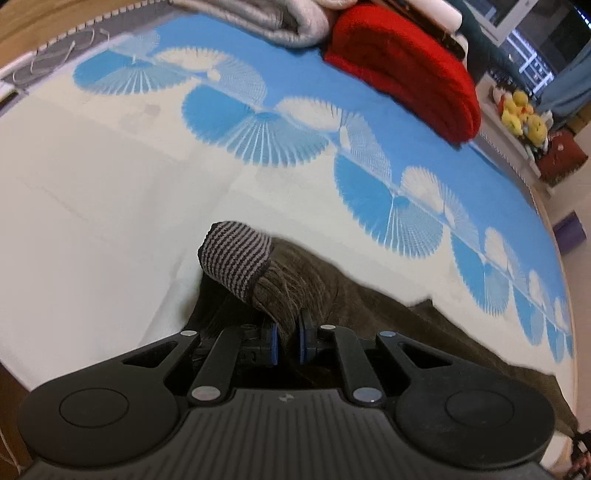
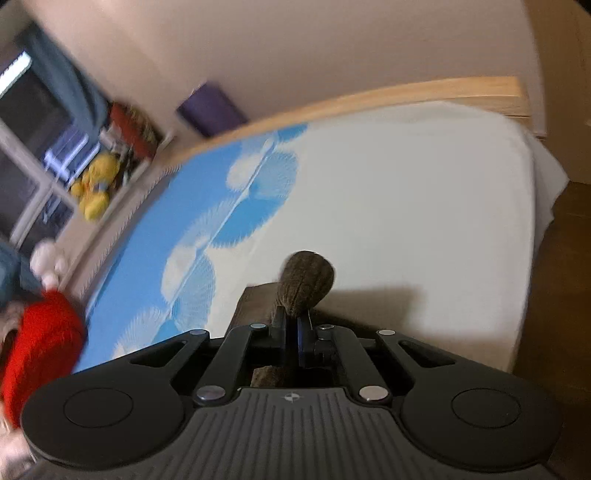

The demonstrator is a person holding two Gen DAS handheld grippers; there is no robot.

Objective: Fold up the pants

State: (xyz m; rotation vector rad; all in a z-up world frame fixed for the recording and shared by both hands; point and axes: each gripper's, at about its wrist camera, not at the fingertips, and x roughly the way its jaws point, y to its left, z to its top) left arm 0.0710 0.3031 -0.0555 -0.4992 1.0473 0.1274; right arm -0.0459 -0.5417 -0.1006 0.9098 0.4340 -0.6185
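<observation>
**Brown knit pants pinched at two points, ready for the fold**

Brown, fuzzy fabric fills the space under both my tools: the pants (image 1: 369, 317) lie on the bed (image 1: 92, 206), spread across its white and blue fan-patterned sheet. My left tongs (image 1: 288, 341) are clamped on a bunched leg end just behind its ribbed cuff (image 1: 234, 258), a striped grey-and-black band that stands up past the blue pads. My right tongs (image 2: 291, 334) are nipped tight on another gathered bit of the same cloth, which bulges out above them in a rounded brown knob (image 2: 306, 282); I cannot tell which part of the garment that is.

I judge this to be the start of a fold: both ends gripped, the cloth about to be carried over. The next move calls for lifting both grips together and level, so the soft knit does not sag or twist, then laying the held edge onto the rest of the pants squarely.

A folded red blanket (image 1: 406, 70) and a grey one (image 1: 280, 22) sit at the far side of the bed, well apart from my work.
</observation>
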